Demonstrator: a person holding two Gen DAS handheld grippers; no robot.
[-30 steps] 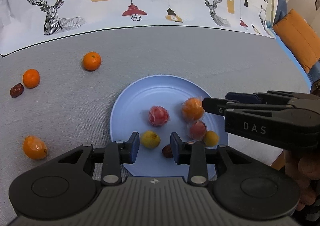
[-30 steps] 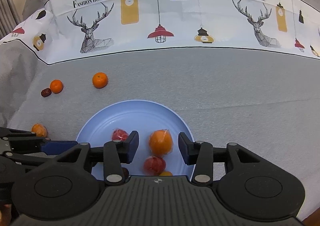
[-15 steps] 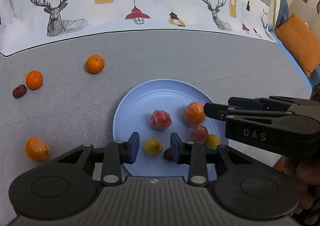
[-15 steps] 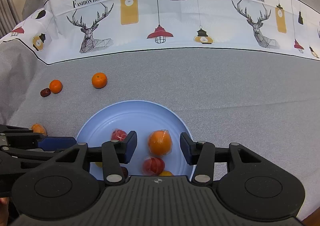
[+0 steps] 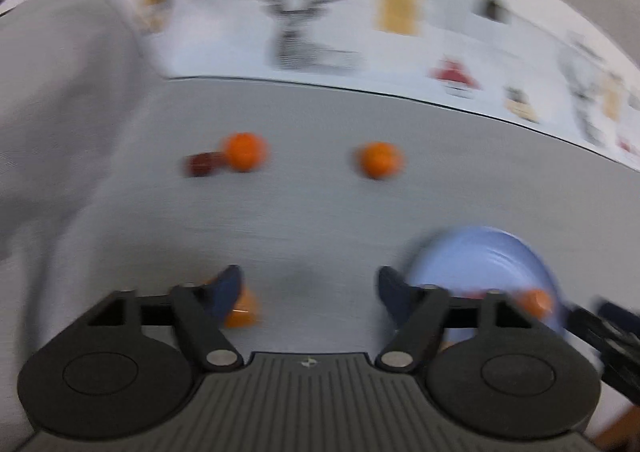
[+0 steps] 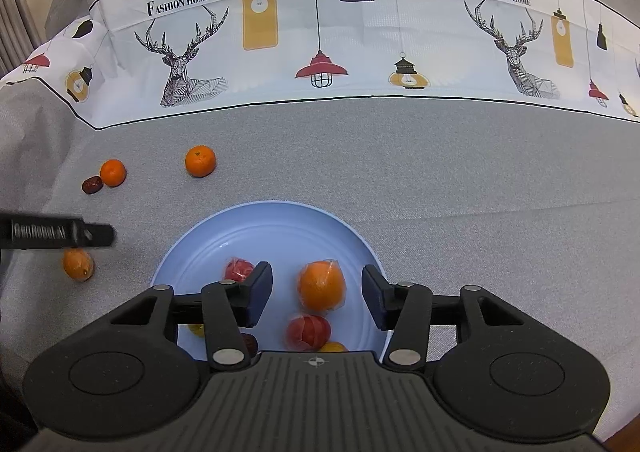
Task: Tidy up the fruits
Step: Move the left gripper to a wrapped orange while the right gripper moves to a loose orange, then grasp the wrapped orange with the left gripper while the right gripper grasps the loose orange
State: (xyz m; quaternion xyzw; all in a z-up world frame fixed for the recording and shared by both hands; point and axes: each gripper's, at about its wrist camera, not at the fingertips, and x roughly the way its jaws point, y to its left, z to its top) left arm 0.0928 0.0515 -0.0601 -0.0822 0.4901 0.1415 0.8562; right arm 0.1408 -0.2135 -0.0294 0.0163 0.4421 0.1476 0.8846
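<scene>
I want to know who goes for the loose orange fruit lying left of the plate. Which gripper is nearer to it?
Left. The left gripper is by the loose orange fruit; the right gripper hangs open over the blue plate.

Plate (image 6: 208,248) near front edge of table (image 6: 460,191), holding wrapped fruits (image 6: 321,286). Left of plate, one fruit (image 6: 78,264) lies alone. Behind, toward far left corner: two oranges (image 6: 200,161) apart, date (image 6: 92,184) touching leftmost.

Pale blue plate (image 6: 352,236), orange mandarins (image 6: 200,160), grey deer-print tablecloth (image 6: 440,171)
</scene>
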